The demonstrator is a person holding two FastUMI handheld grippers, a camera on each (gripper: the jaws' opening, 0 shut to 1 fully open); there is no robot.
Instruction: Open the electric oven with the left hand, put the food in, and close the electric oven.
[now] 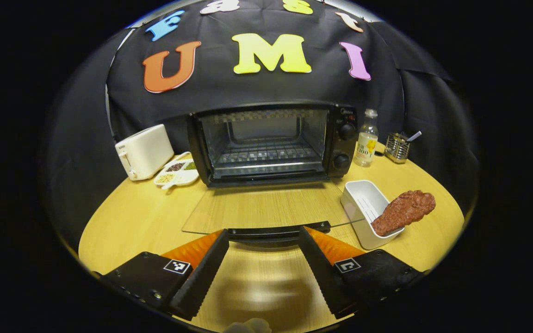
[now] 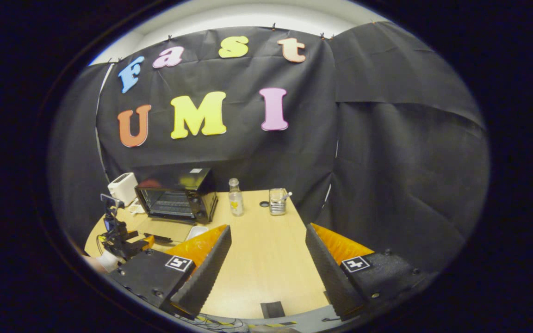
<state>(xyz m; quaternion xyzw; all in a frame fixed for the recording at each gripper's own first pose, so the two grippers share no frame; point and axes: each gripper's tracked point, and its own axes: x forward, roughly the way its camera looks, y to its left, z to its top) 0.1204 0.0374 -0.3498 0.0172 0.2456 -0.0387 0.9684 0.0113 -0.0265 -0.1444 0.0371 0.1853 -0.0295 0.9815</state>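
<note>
- The left gripper [image 1: 263,259] is wide apart and holds nothing. Its two fingers sit just in front of the oven door handle [image 1: 279,228], one on each side, and they do not pinch it.
- The glass oven door [image 1: 266,210] is folded all the way down and lies flat over the bench [image 1: 127,217].
- Behind the door stands the black electric oven [image 1: 271,141]. You can see the wire rack [image 1: 266,155] inside. Two round knobs [image 1: 346,132] sit on its right side.
- To the right of the door is a white tray [image 1: 363,203]. The brown food [image 1: 403,210] lies across the tray's far corner and sticks out over the rim.
- Left of the oven is a white toaster [image 1: 144,150]. A small white dish of seeds [image 1: 177,172] sits between the toaster and the oven.
- Right of the oven stands a clear bottle [image 1: 367,138]. Further right is a wire holder [image 1: 397,148] with something thin sticking out of it.
- The right gripper [image 2: 266,263] is wide apart too, with nothing between its fingers. It hangs above a bare part of the bench [image 2: 266,259], well away from the oven [image 2: 178,194].
- In the right gripper view, the left gripper [image 2: 123,240] is small at the left, near the open door.
</note>
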